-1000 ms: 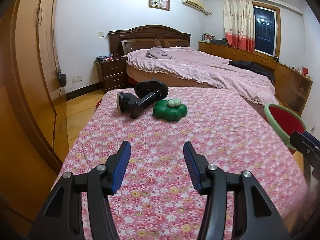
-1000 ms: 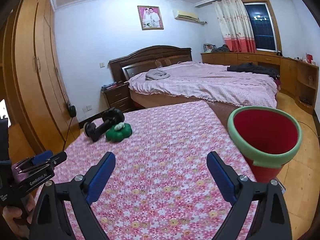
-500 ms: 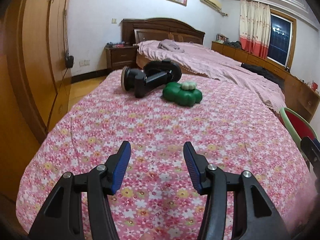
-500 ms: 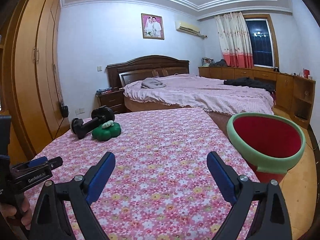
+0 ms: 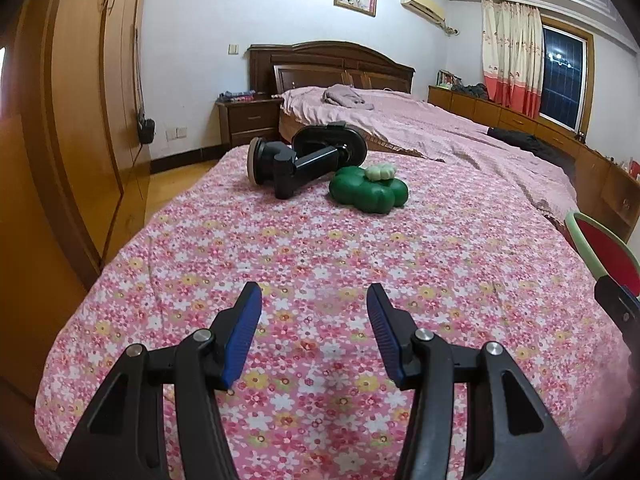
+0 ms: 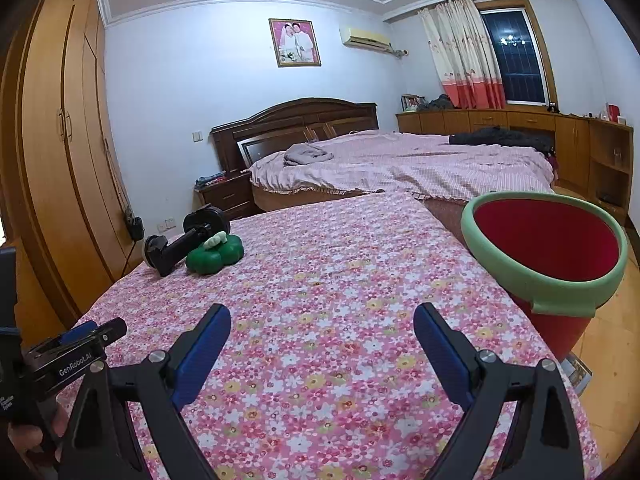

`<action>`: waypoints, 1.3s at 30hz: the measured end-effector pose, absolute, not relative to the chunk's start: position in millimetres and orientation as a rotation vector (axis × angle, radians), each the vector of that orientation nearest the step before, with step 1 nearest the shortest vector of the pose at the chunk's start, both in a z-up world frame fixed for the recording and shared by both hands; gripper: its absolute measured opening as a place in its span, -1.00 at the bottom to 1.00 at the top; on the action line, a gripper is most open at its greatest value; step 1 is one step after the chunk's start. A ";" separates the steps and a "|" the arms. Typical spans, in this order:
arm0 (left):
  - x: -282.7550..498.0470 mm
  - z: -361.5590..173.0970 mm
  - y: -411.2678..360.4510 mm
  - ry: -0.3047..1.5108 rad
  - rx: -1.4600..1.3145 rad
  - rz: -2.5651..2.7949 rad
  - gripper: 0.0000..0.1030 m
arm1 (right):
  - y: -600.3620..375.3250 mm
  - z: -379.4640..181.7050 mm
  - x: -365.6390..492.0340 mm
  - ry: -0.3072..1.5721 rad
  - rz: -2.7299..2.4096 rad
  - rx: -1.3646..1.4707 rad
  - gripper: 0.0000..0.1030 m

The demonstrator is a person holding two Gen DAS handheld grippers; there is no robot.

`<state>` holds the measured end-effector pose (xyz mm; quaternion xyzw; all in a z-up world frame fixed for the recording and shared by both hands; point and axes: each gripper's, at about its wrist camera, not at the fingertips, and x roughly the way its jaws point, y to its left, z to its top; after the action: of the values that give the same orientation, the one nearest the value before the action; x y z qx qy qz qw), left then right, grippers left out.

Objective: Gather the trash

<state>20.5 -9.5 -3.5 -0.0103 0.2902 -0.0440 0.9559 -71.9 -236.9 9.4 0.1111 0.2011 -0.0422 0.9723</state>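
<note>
Both the left gripper [image 5: 314, 332] and the right gripper [image 6: 322, 354] are held spread and empty over the flowered cloth [image 5: 440, 264], with the green toy [image 5: 368, 194] and black holder [image 5: 304, 160] lying ahead, nearer the left.

Each gripper is built from black plastic arms with triangular cut-outs, joined by silver round-head screws. The left gripper [image 5: 314, 334] is fitted with ribbed blue pads [image 5: 242, 334] on its two fingers, and the right gripper [image 6: 322, 354] is fitted likewise. At 8 o'clock of the right wrist view, white "GenRobot.AI" lettering is printed on the left gripper's black side.
</note>
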 end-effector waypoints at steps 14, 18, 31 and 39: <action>14.5 -0.2 -12.3 0.560 0.002 -0.080 0.06 | -237.5 9.9 -71.5 0.410 -0.084 0.228 0.84; 14.1 0.1 -12.0 0.560 0.000 -0.078 0.06 | -237.5 10.2 -71.6 0.410 -0.083 0.228 0.84; 13.5 1.1 -12.8 0.553 0.009 -0.076 0.06 | -237.6 8.8 -70.4 0.413 -0.083 0.229 0.84; 12.9 1.5 -13.1 0.548 0.012 -0.075 0.06 | -237.6 9.1 -70.4 0.413 -0.084 0.230 0.84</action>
<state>12.9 -13.1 1.5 0.0060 0.2706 -0.0371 0.9620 -70.4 -237.6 9.1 0.1138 0.2044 -0.0416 0.9714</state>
